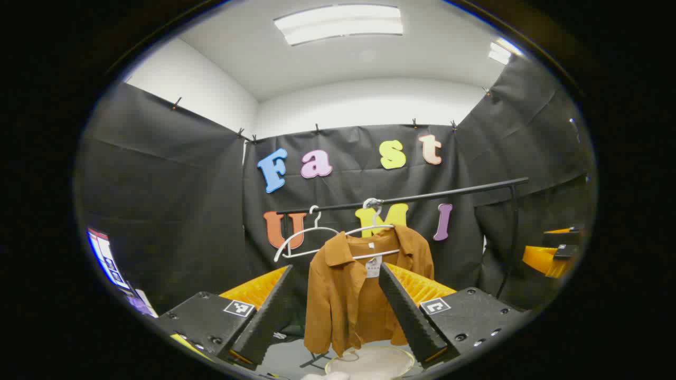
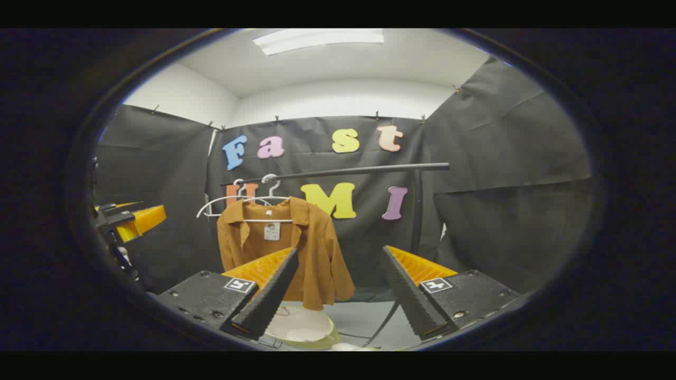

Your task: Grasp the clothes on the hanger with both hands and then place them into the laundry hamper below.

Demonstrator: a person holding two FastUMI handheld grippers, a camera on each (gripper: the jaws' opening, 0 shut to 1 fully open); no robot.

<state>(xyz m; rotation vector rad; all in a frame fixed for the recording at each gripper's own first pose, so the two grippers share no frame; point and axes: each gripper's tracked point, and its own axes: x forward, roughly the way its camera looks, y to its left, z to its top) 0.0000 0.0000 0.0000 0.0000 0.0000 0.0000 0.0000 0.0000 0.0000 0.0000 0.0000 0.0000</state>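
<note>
— Anything grasped yet?
— No. Left gripper [image 1: 346,311] and right gripper [image 2: 338,295] both gape wide, holding nothing. The brown shirt [image 1: 364,285] hangs on its hanger [image 1: 338,232] ahead; the laundry hamper [image 1: 369,361] waits below.

One shirt [image 1: 364,287], two hangers [image 1: 303,240], one hamper [image 1: 369,361]

black cloth walls [image 1: 158,174], white ceiling [image 1: 343,63] with lit panel [image 1: 339,24].
</note>
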